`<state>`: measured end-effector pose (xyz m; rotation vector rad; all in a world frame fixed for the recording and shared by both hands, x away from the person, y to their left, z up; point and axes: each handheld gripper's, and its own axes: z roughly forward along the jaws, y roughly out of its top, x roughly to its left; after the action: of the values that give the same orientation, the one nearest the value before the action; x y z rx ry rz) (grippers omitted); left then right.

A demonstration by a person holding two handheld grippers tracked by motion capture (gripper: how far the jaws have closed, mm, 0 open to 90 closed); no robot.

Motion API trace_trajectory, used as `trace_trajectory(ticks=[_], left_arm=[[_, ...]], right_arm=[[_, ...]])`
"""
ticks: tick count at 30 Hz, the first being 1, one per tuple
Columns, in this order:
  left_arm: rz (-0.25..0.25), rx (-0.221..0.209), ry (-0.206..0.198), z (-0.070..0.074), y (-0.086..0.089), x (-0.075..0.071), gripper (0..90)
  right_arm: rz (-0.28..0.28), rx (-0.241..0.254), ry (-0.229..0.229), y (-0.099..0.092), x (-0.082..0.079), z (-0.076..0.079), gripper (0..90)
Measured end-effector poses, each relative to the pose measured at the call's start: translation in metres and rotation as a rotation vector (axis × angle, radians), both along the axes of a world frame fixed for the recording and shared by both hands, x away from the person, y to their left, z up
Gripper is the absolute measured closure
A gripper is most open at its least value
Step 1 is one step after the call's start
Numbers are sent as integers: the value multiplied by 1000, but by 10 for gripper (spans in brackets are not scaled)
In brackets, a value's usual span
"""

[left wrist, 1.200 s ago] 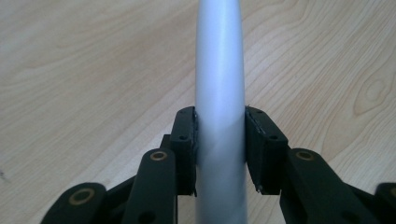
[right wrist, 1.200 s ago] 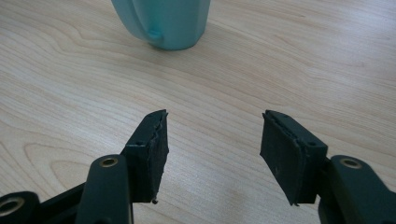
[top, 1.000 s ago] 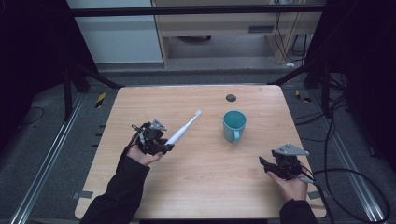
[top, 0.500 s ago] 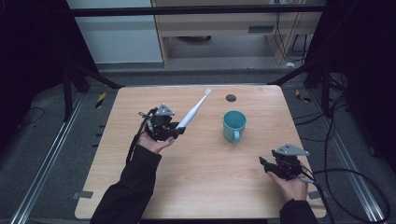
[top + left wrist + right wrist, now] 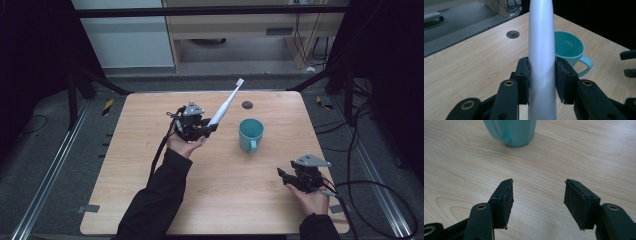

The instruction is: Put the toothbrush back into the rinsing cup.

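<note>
- Pale wood-grain laminate is covering the single tabletop [image 5: 150, 200], a rectangular slab with rounded corners and one small round hole [image 5: 247, 104] near its far edge.
- One white toothbrush [image 5: 225, 103] is pointing up and away toward the far side, its smooth tapered handle rising off the tabletop and its bristled head hanging over the far edge in the high view.
- The left gripper [image 5: 206, 129] is pinching that toothbrush low on the handle, its two black fingers [image 5: 522, 75] pressing against either side of the glossy white shaft, as the left gripper view is showing.
- One teal mug [image 5: 250, 134] is standing upright near the middle of the tabletop, just to the right of the held toothbrush, its single looped handle facing the near edge; its inside is looking empty in the left gripper view.
- The right gripper [image 5: 281, 175] is resting low near the tabletop's near right corner, well apart from the mug, with a grey three-cornered plate on top.
- Its two matte black fingers [image 5: 504, 200] are standing spread wide with bare wood between them, their inner pads looking rough and worn at the edges.
- Two dark sleeves are reaching in from the near side, one behind each gripper.
</note>
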<state>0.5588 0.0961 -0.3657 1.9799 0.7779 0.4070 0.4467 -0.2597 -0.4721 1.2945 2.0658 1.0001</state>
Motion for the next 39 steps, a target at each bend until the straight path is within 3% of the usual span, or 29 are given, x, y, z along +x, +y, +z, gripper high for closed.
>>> trace_trajectory(ticks=[5,12,16,18,19,20,24,33,39], left_arm=[[-5,-23,-13,1,-11,8,660],[-69,-43,5,4,-34,18,660],[-67,-62,-13,3,-40,20,660],[-35,-98,-37,1,-44,19,660],[-35,-98,-37,1,-44,19,660],[3,-86,-77,-1,-50,17,660],[49,-93,-111,-4,-59,16,660],[144,-160,-154,-16,-79,20,660],[173,-182,-173,-23,-90,21,660]], right_arm=[[1,6,3,0,0,-1,403],[0,10,-2,-2,0,0,403],[0,12,-3,-2,0,0,403],[1,10,-1,-2,0,-1,403],[1,10,-1,-2,0,-1,403],[0,10,-2,-2,0,-1,403],[1,13,-4,-3,0,0,404],[3,19,-2,-2,0,-1,404],[8,23,-4,-2,-1,0,404]])
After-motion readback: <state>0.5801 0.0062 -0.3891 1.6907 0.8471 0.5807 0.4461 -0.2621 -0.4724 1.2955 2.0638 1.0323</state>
